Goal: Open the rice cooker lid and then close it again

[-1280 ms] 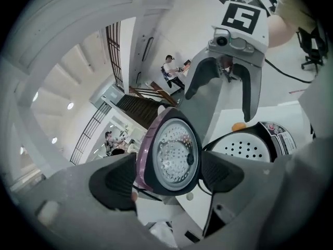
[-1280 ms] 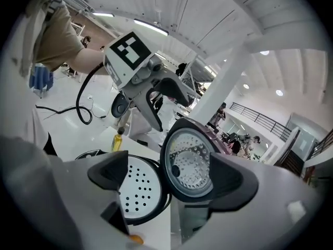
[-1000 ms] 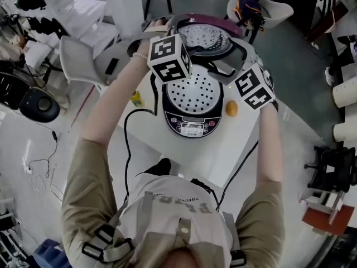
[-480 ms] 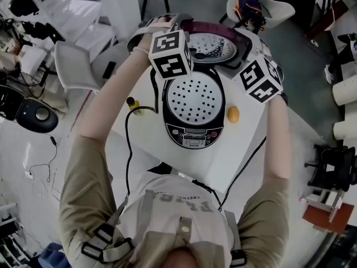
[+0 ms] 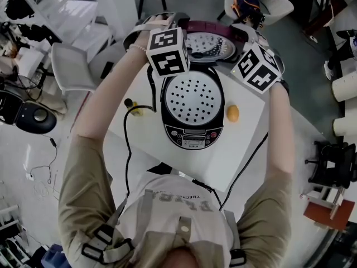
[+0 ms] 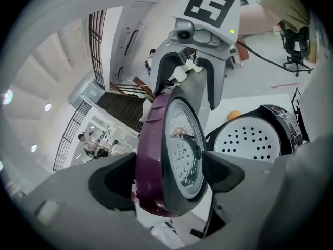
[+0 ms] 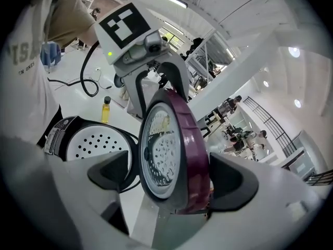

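Observation:
A black rice cooker [image 5: 192,102] stands on the white table [image 5: 234,149], its perforated white inner tray showing. Its purple lid [image 5: 207,43] is raised at the back, the metal inner face turned toward the pot. My left gripper [image 5: 172,25] holds the lid's left edge. The lid [image 6: 179,150] fills the space between this gripper's [image 6: 166,178] jaws. My right gripper [image 5: 245,37] holds the opposite edge. There too the lid [image 7: 164,150] sits between the gripper's [image 7: 171,178] jaws, with the purple shell against the outer pad.
A small orange object [image 5: 232,113] lies right of the cooker and a yellow bottle [image 5: 132,106] left of it. A black power cable [image 5: 127,144] runs off the table's near-left edge. A grey chair [image 5: 72,66] stands to the left and another chair [image 5: 262,7] beyond the table.
Both grippers have shifted toward the table's far side with the lid between them, the right one further. From above, the lid's inner face looks narrower than before.

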Demonstrator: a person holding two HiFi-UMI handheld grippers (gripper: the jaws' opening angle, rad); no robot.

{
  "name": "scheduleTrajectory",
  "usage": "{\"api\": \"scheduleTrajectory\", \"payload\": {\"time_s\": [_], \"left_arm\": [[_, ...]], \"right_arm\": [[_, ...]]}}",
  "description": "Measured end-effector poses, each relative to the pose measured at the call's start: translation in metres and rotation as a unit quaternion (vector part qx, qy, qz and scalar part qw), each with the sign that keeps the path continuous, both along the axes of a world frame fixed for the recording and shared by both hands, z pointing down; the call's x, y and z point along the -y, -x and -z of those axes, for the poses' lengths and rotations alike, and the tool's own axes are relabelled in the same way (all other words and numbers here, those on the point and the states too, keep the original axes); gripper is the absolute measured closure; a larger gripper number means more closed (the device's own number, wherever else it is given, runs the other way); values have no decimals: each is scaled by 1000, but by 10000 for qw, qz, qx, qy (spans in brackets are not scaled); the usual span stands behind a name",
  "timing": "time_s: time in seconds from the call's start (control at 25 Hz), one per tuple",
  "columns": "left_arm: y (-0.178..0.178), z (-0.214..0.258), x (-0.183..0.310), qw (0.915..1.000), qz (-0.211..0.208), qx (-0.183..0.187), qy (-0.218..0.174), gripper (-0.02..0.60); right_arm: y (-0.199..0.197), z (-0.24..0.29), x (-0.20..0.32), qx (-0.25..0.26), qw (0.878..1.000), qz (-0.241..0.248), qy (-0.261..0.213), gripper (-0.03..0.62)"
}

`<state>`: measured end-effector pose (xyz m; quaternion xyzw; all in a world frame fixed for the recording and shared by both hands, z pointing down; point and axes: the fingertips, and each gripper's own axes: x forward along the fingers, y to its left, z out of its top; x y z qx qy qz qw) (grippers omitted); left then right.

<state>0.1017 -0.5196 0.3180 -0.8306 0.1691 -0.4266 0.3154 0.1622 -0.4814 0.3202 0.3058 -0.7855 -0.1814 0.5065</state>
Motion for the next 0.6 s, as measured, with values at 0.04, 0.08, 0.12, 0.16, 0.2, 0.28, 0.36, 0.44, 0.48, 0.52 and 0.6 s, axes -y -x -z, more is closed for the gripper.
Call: {"api": "scheduleTrajectory", "payload": {"time_s": [0.04,0.08,0.12,0.16,0.2,0.28,0.36,0.44,0.48,0.52,0.6], "left_arm": [[0,0,-1,10000,-8,28,3,165],[0,-1,-2,10000,-10,58,0,156],[1,-2,-2,10000,-6,85,-8,153],[1,-2,-3,9999,-2,107,-15,153],[1,-3,-4,9999,1,124,-15,153],[2,-3,-7,9999,-4,153,5,153],[2,-4,-10,9998,-27,218,27,135],[3,-6,-14,9996,-43,285,24,126],[4,-6,-17,9995,-45,302,20,126],[4,-6,-19,9995,-45,306,22,126],[5,-6,-24,9995,-36,306,31,126]], "right_arm": [[0,0,0,-4,10000,6,15,115],[0,0,-1,-12,10000,13,32,115],[0,0,-2,-22,10000,21,51,115],[0,0,-3,-31,10000,29,67,115],[0,-1,-4,-36,10000,37,78,115],[0,-1,-6,-41,9999,54,80,115],[0,0,-9,-42,9999,81,66,115],[0,-1,-13,-60,9999,120,72,115],[1,-1,-15,-77,9998,137,81,115],[0,-2,-18,-94,9998,147,91,115],[0,-2,-24,-121,9998,154,104,115]]}}
